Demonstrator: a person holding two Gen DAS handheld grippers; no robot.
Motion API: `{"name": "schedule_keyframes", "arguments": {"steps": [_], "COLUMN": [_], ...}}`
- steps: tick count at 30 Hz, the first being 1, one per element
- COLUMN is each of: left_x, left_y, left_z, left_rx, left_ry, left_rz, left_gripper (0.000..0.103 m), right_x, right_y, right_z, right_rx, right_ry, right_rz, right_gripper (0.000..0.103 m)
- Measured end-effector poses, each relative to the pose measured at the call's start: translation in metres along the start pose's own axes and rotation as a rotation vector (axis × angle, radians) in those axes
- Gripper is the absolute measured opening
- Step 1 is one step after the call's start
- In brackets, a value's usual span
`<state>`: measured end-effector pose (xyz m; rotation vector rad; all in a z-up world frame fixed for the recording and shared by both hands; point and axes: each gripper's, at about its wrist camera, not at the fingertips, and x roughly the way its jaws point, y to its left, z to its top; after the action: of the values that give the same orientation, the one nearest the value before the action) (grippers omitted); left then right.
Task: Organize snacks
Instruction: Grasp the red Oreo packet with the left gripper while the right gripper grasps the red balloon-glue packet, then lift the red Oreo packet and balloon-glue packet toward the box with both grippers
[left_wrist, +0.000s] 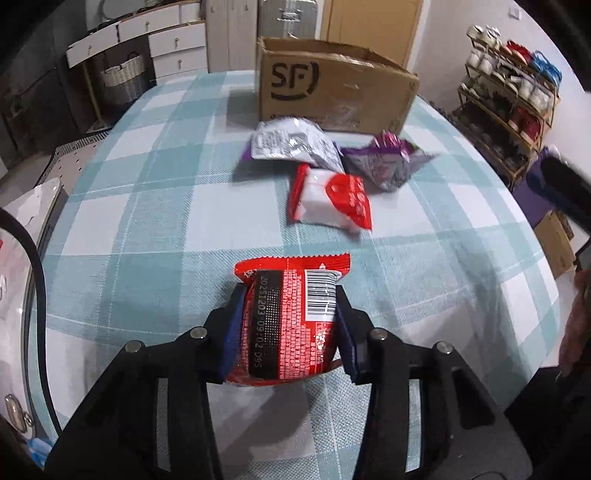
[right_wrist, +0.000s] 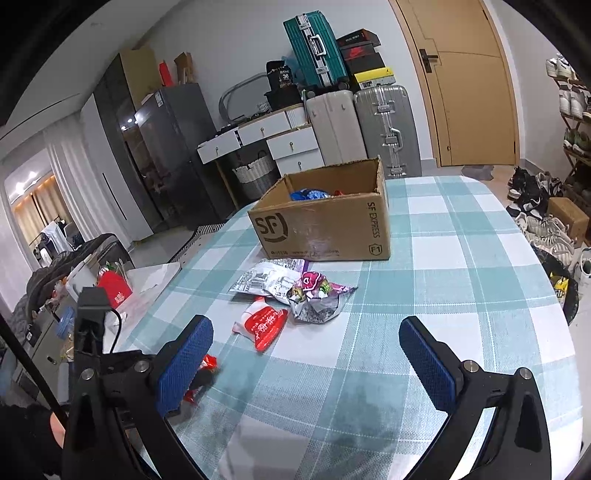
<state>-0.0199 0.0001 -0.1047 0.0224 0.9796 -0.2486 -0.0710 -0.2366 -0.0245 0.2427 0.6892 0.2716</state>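
Note:
My left gripper (left_wrist: 290, 295) is shut on a red snack packet (left_wrist: 291, 317), barcode side up, both blue pads pressed into its sides just above the checked tablecloth. In the right wrist view this packet (right_wrist: 207, 363) peeks out behind my left finger. Farther along lie a red-and-white packet (left_wrist: 330, 199) (right_wrist: 262, 326), a silver-and-purple packet (left_wrist: 291, 142) (right_wrist: 264, 280) and a crumpled purple-pink packet (left_wrist: 384, 162) (right_wrist: 317, 295). An open cardboard box (left_wrist: 332, 92) (right_wrist: 325, 225) stands behind them with several snacks inside. My right gripper (right_wrist: 304, 336) is open over bare cloth, nothing between its fingers.
The table (right_wrist: 461, 280) has a rounded edge falling away on the right towards shoe racks (left_wrist: 513, 96) and shoes on the floor. At the left edge lie a white tray (right_wrist: 151, 277) and clutter, with a black cable (left_wrist: 33, 258). Suitcases, drawers and a door stand behind the box.

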Motion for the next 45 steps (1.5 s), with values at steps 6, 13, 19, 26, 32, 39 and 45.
{"name": "schedule_keyframes", "arguments": {"steps": [6, 13, 19, 26, 32, 39, 45], "left_x": [-0.030, -0.054, -0.060, -0.062, -0.059, -0.060, -0.057], "left_y": [0.022, 0.048, 0.063, 0.074, 0.073, 0.075, 0.078], "left_z": [0.008, 0.011, 0.007, 0.004, 0.003, 0.003, 0.003], "left_rx": [-0.085, -0.145, -0.180, -0.206, -0.211, -0.229, -0.241], "left_ry": [-0.091, -0.148, -0.141, -0.135, -0.121, -0.118, -0.107], "left_rz": [-0.020, -0.020, -0.026, -0.047, -0.066, -0.079, -0.076], "left_gripper": [0.041, 0.041, 0.041, 0.041, 0.041, 0.041, 0.041], "right_x": [0.022, 0.071, 0.110, 0.152, 0.177, 0.194, 0.192], "right_y": [-0.003, 0.005, 0.016, 0.036, 0.062, 0.095, 0.107], "right_z": [-0.008, -0.016, -0.003, 0.003, 0.004, 0.002, -0.010], "right_rx": [0.067, 0.207, 0.213, 0.170, 0.085, -0.100, -0.209], "right_ry": [0.104, 0.261, 0.291, 0.323, 0.342, 0.349, 0.358], "right_rz": [0.042, 0.117, 0.096, 0.041, -0.013, -0.128, -0.122], "right_gripper": [0.102, 0.102, 0.102, 0.096, 0.086, 0.072, 0.058]}}
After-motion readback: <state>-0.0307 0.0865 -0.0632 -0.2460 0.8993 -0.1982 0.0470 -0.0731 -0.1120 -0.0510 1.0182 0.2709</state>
